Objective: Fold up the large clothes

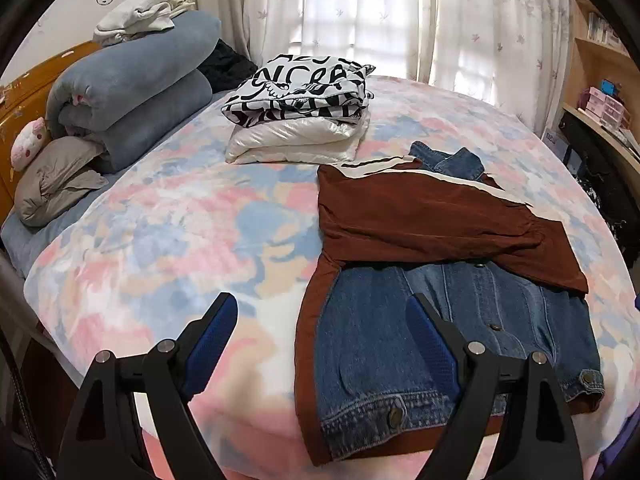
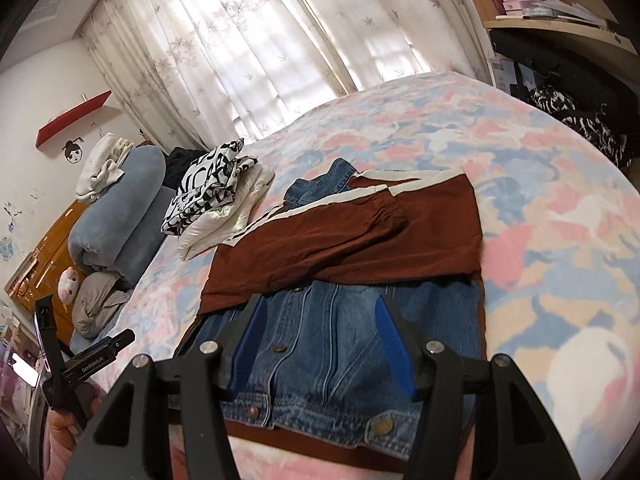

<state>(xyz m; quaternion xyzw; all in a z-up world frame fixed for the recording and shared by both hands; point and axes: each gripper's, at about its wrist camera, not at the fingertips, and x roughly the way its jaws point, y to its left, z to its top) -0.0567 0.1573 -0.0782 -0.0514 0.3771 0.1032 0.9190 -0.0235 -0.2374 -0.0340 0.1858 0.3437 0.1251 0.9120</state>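
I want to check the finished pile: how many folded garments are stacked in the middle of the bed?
2: a black-and-white lettered garment on top, and a shiny white garment under it, beyond the denim jacket. More could be hidden beneath or between.

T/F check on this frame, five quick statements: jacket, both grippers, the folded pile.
1. The denim jacket has its rust-brown sleeves folded across the chest. True.
2. The left gripper is clamped on the jacket hem. False: its jaws stand open with nothing between them.
3. The right gripper is open above the denim. True.
4. The black-and-white printed garment lies under the white puffy one. False: it sits on top.
5. The rolled blue blanket lies on the floor. False: it is on the bed, by the headboard.
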